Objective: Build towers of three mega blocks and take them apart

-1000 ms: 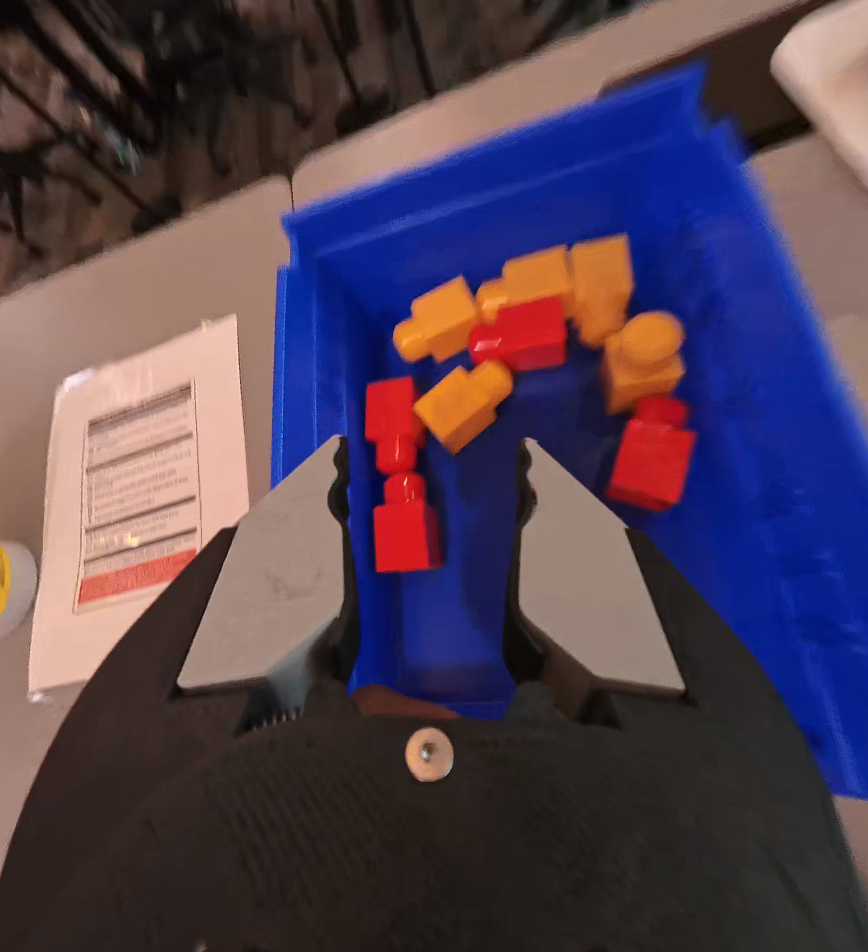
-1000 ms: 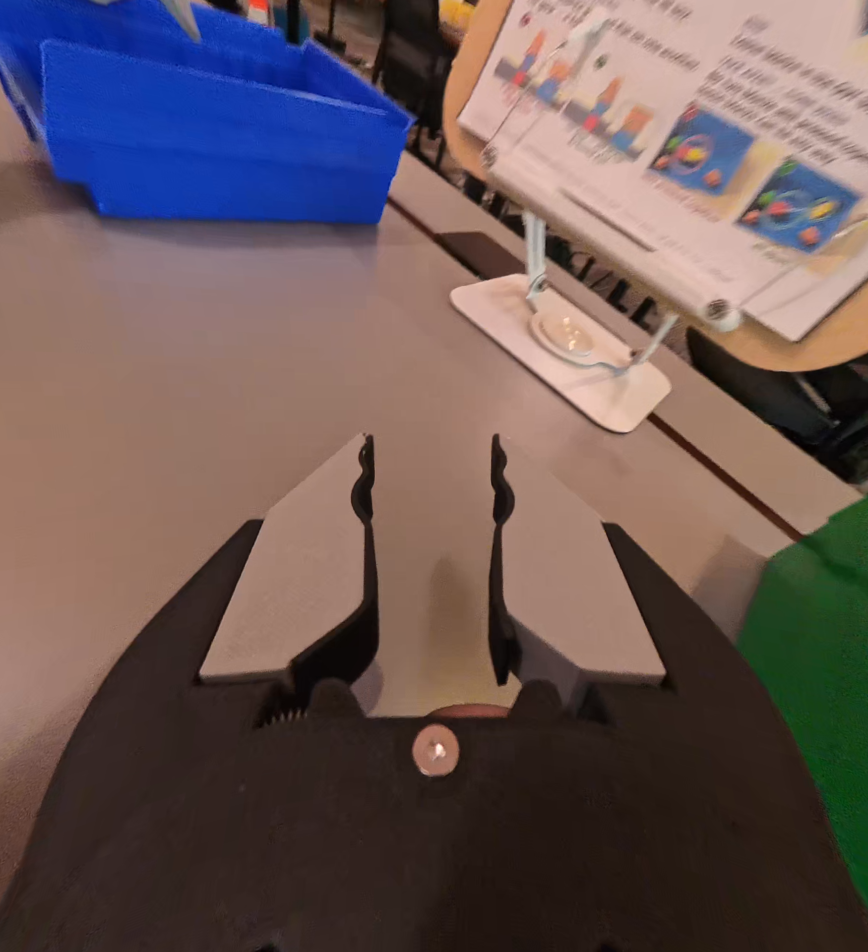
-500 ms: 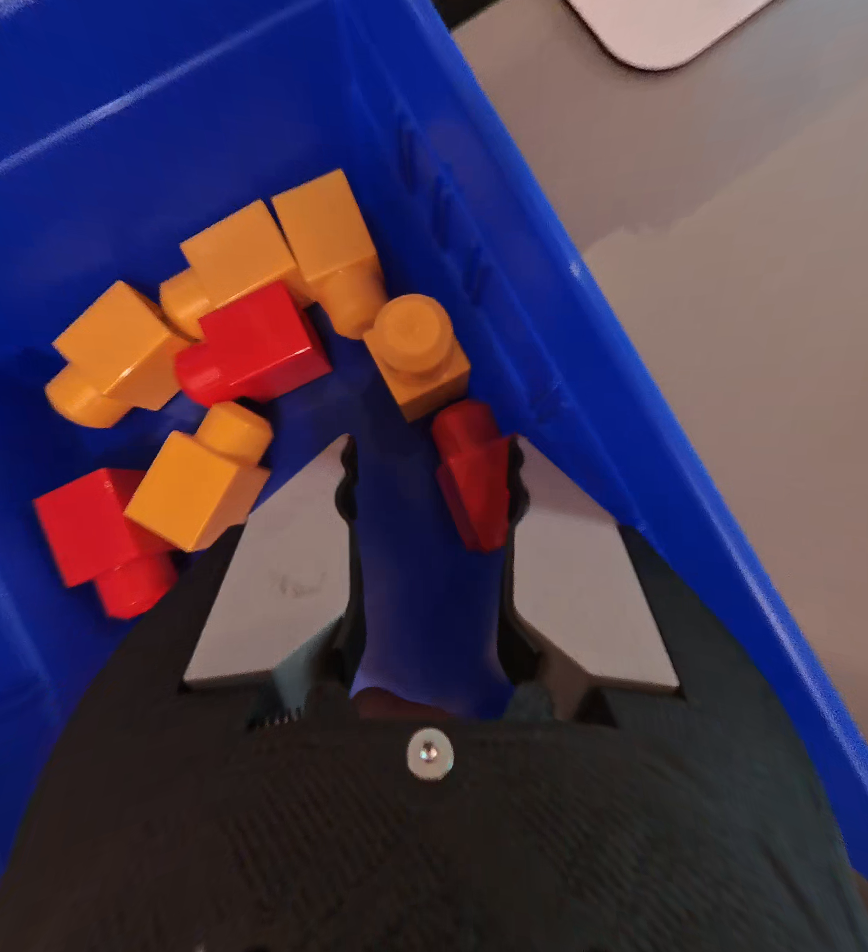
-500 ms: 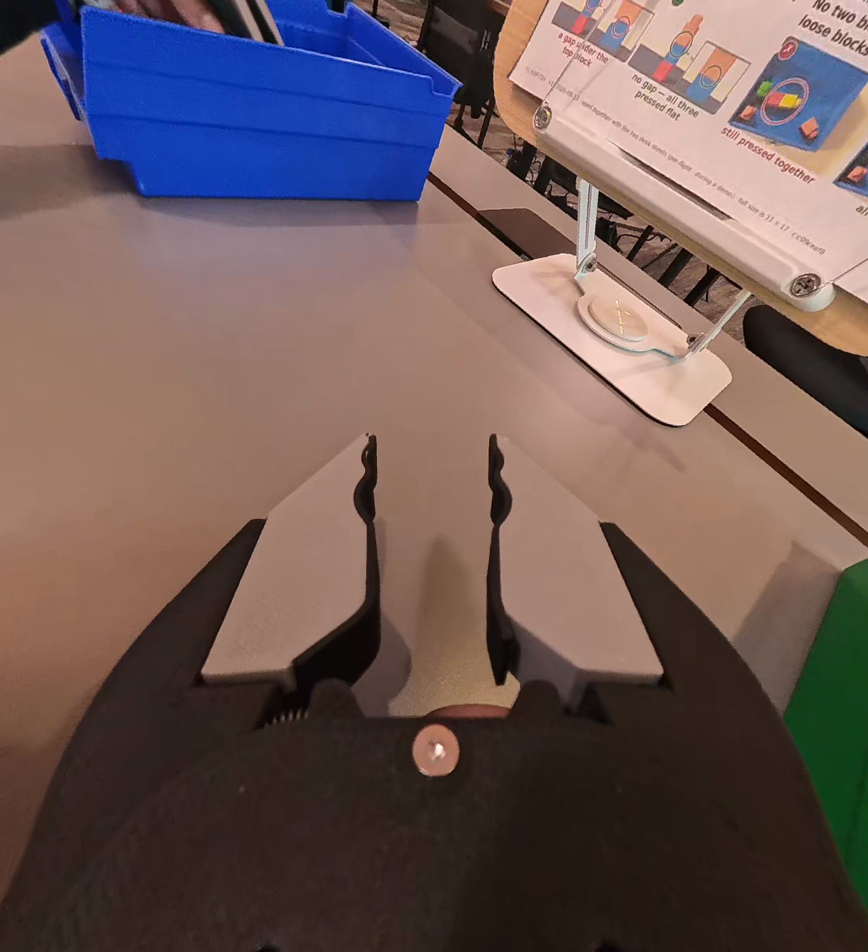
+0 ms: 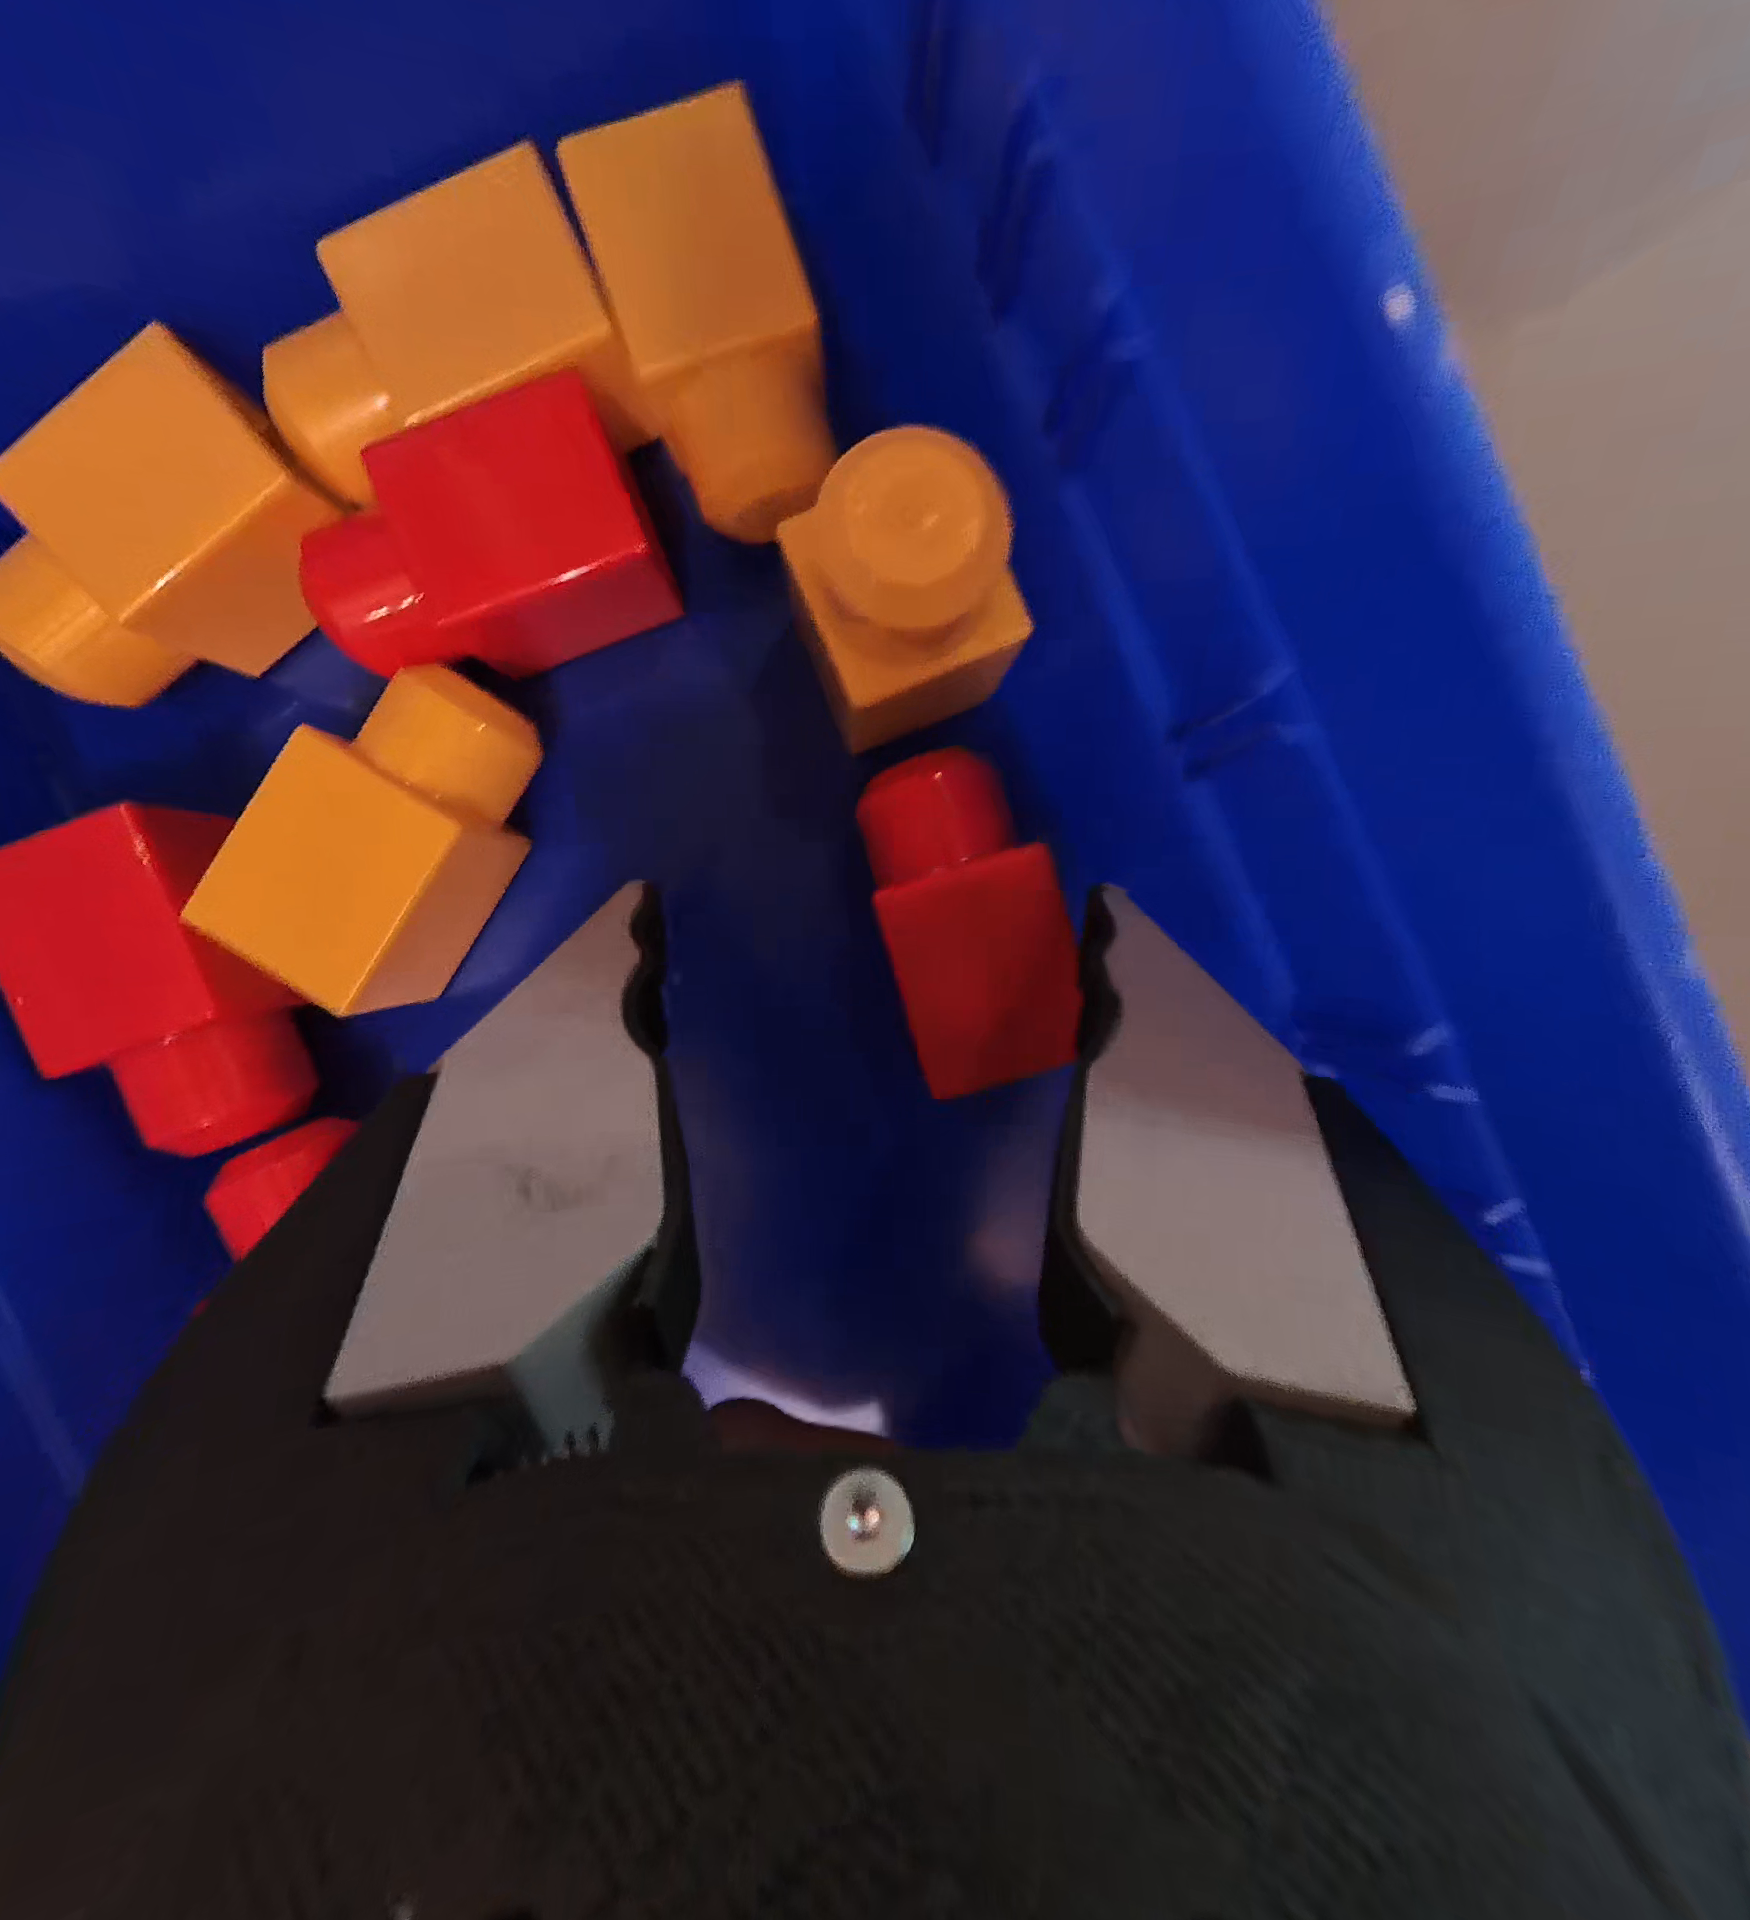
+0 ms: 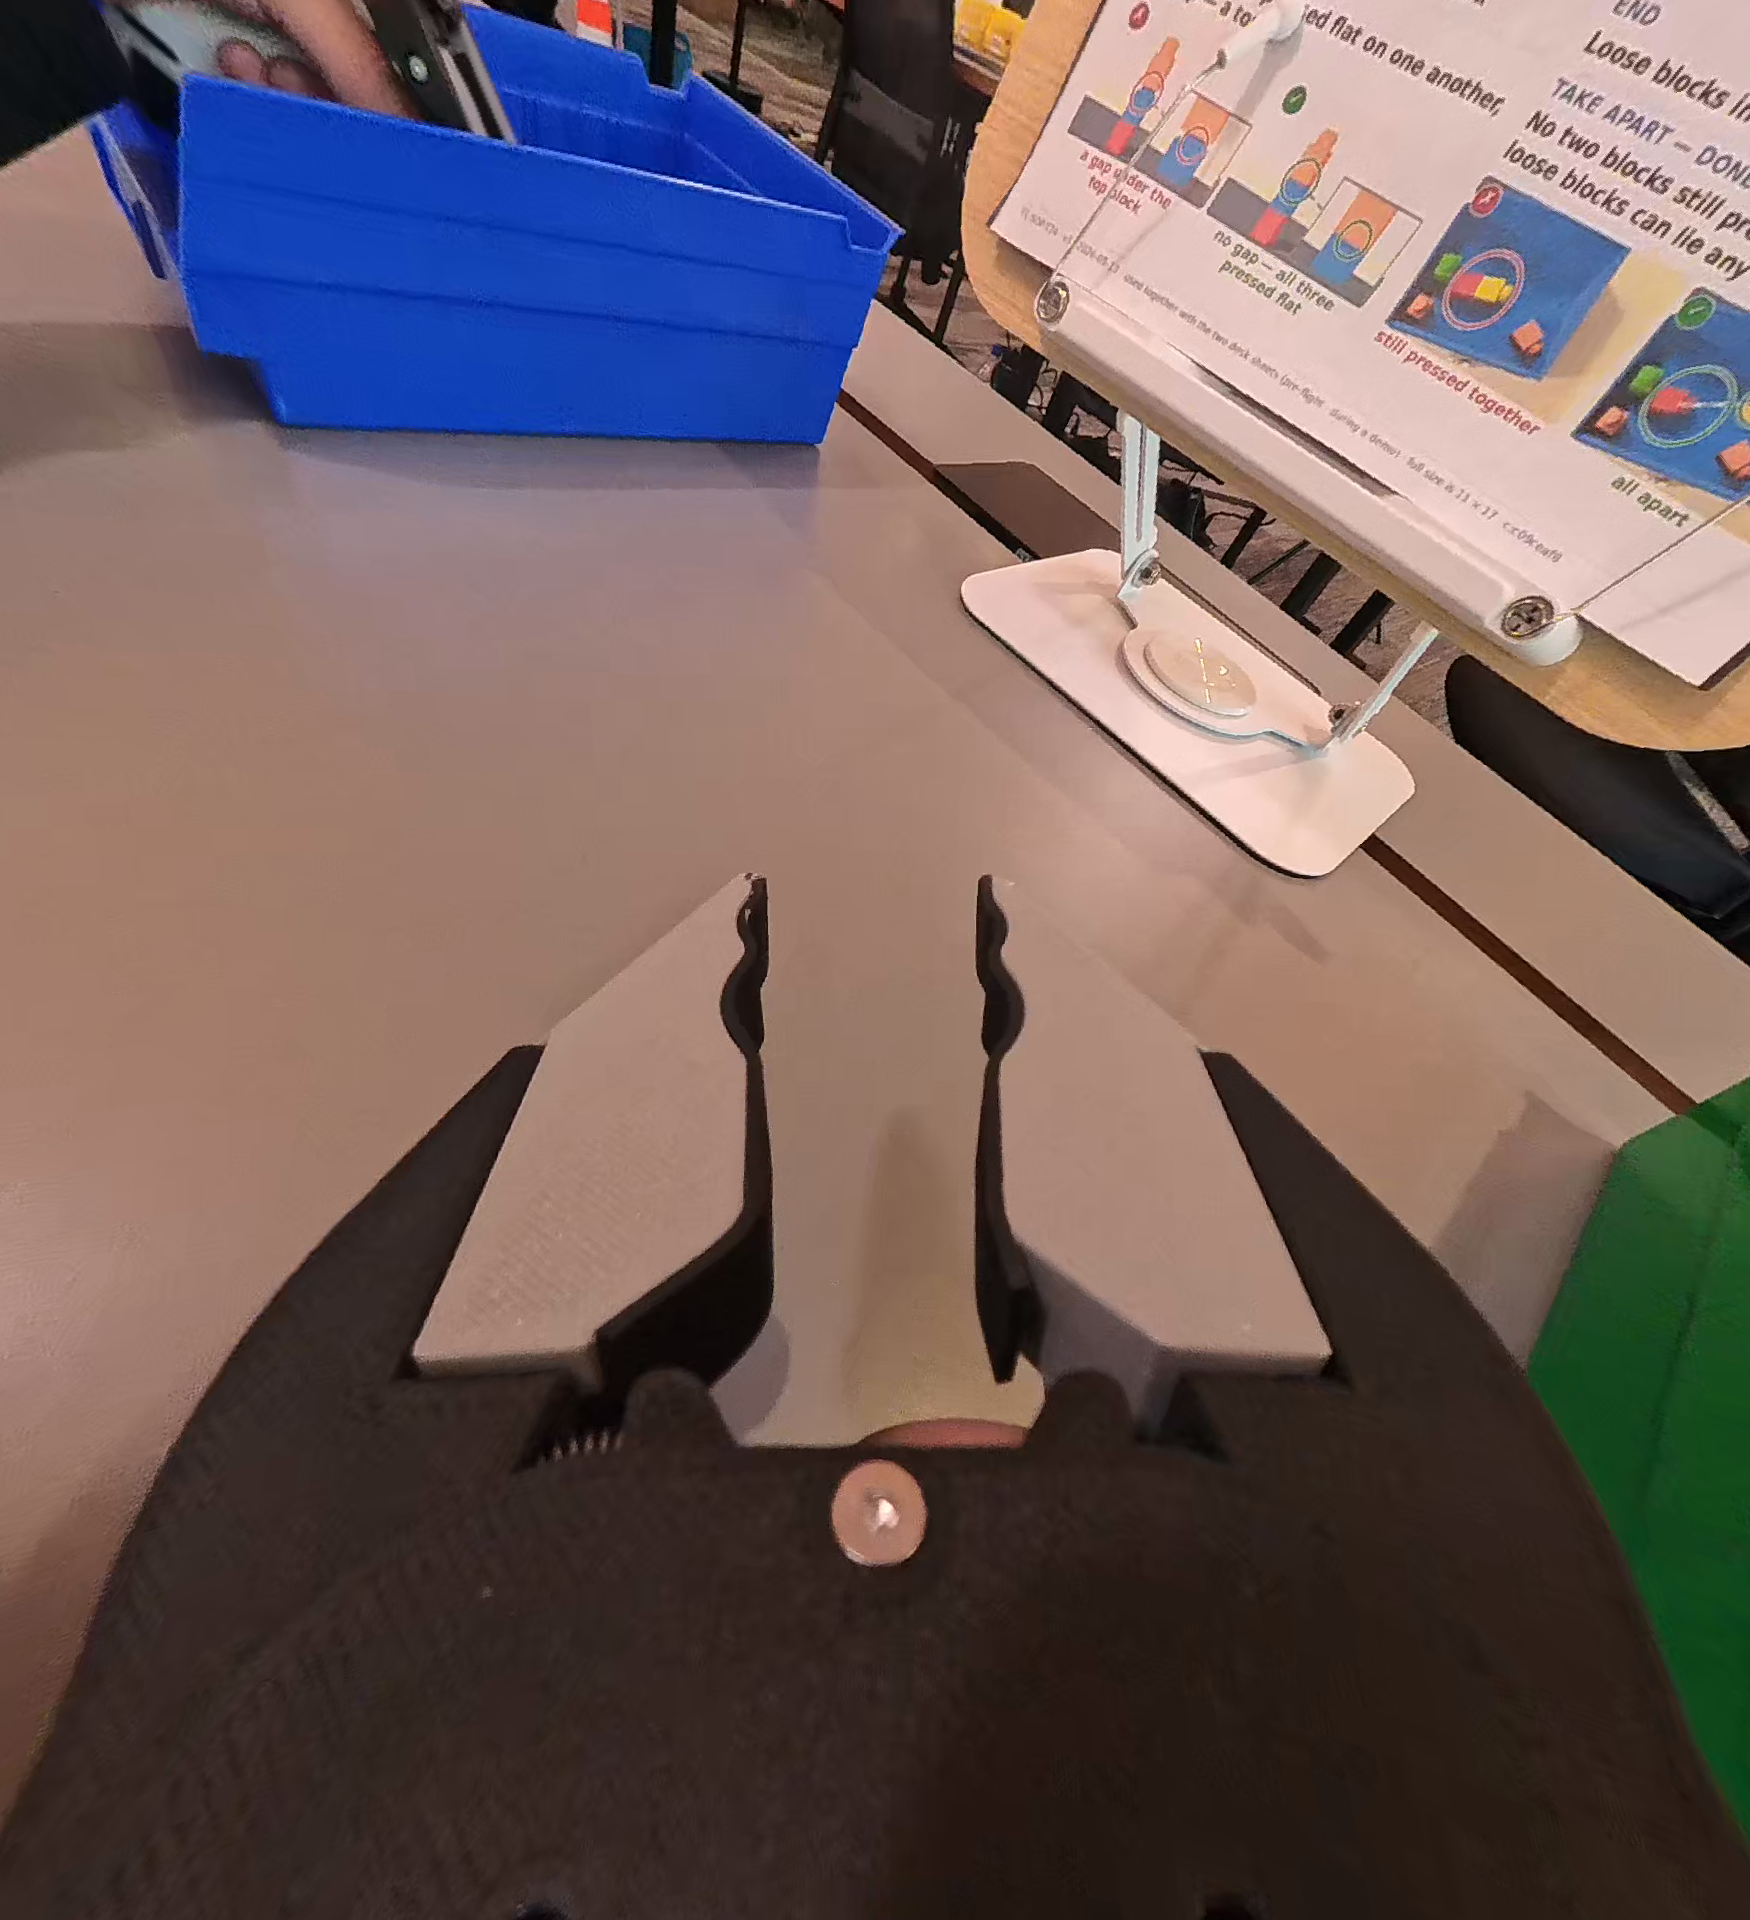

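Now | left gripper [image 5: 871,935] jaws apart around red block [image 5: 975,966] (unclamped) | right gripper [image 6: 871,935] jaws apart, bare

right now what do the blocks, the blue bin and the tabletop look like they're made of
The red block and orange blocks look like moulded hard plastic: glossy, with bright highlights on rounded studs. The blue bin also seems plastic, duller, with moulded ribs on its walls. The tabletop is a smooth matt grey-brown surface, probably laminate, though the look alone leaves that open.

A grey table [image 6: 435,675] with dark chairs [image 6: 881,135], possibly patterned carpet, beyond its edge.
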`<state>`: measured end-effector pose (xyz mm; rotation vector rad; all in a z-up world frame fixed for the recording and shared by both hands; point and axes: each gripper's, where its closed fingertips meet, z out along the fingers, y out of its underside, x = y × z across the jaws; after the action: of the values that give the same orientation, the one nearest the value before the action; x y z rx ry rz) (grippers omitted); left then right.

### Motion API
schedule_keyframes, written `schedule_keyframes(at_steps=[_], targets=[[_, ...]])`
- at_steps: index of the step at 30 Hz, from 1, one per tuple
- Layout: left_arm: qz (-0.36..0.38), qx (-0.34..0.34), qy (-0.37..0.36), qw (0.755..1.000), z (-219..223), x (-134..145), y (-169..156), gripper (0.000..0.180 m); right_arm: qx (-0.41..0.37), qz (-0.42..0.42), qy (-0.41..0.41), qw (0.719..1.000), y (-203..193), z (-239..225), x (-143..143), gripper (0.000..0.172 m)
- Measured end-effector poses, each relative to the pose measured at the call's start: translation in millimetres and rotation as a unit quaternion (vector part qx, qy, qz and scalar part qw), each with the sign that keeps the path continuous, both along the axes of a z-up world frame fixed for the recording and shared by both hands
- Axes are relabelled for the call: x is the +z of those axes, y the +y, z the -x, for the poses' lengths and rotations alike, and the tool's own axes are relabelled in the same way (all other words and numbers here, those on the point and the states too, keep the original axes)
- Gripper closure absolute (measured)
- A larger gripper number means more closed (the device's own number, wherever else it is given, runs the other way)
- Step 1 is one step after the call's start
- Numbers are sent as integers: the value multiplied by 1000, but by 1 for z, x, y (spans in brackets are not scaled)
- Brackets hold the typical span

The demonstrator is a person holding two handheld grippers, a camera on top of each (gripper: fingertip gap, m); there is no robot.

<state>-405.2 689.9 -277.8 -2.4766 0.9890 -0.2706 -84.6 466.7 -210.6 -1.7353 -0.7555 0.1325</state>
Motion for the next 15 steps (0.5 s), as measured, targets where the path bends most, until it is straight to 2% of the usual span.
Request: schedule_keyframes(at_steps=[2, 3, 4, 5, 8, 14, 15], targets=[[-17, 15, 78, 997, 26, -3, 2, 122, -1, 0, 0, 1000, 0, 0, 0, 135], [-28, 9, 94, 995, 31, -2, 2, 119, 0, 1, 1, 1000, 0, 0, 0, 135], [-30, 2, 81, 996, 29, 0, 0, 111, 0, 2, 1, 1000, 0, 0, 0, 135], [-28, 4, 58, 998, 26, 2, 0, 111, 0, 2, 1, 1000, 0, 0, -1, 135], [-29, 33, 30, 999, 30, 8, 7, 117, 2, 6, 0, 1000, 1, 1, -3, 136], [-9, -9, 40, 999, 19, -10, 1, 120, 7, 9, -2, 1000, 0, 4, -5, 136], [-5, -10, 22, 1000, 14, -9, 1, 126, 7, 8, -2, 1000, 0, 4, -5, 136]])
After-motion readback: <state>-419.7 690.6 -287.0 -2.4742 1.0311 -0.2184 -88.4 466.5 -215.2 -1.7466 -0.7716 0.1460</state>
